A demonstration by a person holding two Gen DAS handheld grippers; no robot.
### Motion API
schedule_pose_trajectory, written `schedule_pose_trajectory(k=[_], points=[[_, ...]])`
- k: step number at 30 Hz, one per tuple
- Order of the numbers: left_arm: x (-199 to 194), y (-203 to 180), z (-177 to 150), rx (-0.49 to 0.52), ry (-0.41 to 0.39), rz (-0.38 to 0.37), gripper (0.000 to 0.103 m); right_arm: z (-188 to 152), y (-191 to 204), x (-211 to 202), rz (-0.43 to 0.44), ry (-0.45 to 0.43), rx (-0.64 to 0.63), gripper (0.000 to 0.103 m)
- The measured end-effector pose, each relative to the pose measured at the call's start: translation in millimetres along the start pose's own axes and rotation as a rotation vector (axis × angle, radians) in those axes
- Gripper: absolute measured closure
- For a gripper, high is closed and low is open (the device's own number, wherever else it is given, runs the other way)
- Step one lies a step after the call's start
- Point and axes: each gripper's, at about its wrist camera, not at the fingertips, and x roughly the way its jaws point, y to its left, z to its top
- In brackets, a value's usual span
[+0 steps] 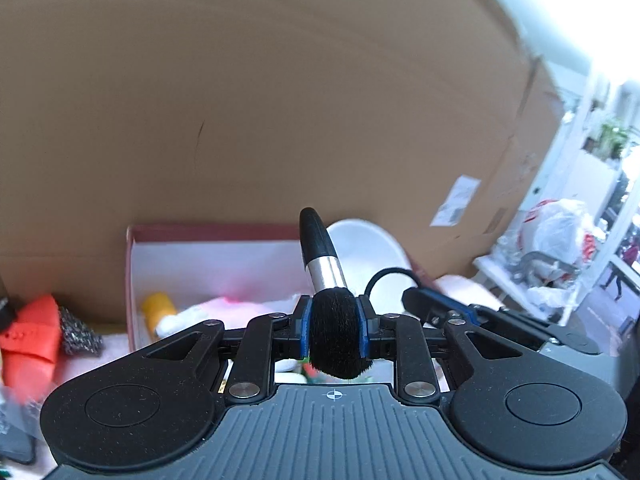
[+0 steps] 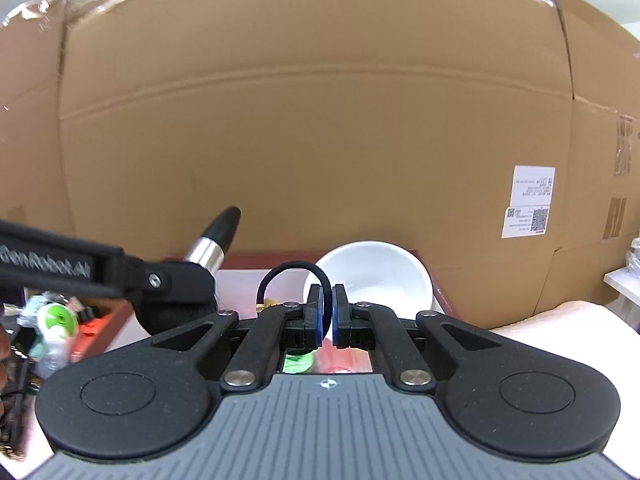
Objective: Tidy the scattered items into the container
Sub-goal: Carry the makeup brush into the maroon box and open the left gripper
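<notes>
The makeup brush (image 1: 326, 264) is clamped by its soft black bristle head in the left gripper (image 1: 335, 330), handle tilted upward, near the red-rimmed container (image 1: 132, 280). It is judged light; the bristles compress, so the metal ferrule would give a firmer hold. A thin black hair tie (image 2: 294, 276), limp and light, is pinched in the right gripper (image 2: 327, 316). A white bowl (image 2: 376, 276) stands at the container's far right. A steel scourer (image 1: 78, 334) lies outside, left.
</notes>
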Motion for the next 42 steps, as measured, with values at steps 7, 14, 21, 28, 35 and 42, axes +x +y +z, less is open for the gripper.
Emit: schedule_pose_trajectory(k=[7, 14, 21, 28, 35, 42], points=[[35.2, 11.0, -5.1, -0.005, 0.065, 0.035, 0.083, -15.3, -0.7, 37.8, -0.003, 0.086, -0.028, 0.098], [51.5, 19.9, -9.3, -0.013, 0.106, 0.05, 0.083, -22.1, 5.9, 52.8, -0.007, 0.135, -0.058, 0.097], [35.4, 24.4, -9.1, -0.072, 0.054, 0.018, 0.018, -22.0, 13.3, 51.4, -0.034, 0.124, -0.09, 0.058], [10.6, 14.9, -11.2, -0.059, -0.018, 0.033, 0.0, -22.0, 24.5, 31.5, -0.065, 0.048, -0.142, 0.013], [-0.6, 8.3, -21.1, -0.013, -0.021, 0.002, 0.0, -26.6, 36.9, 17.4, -0.074, 0.049, -0.192, 0.001], [-12.8, 3.9, -26.7, -0.023, -0.012, -0.008, 0.0, -25.4, 48.8, 5.2, -0.093, 0.043, -0.241, 0.0]])
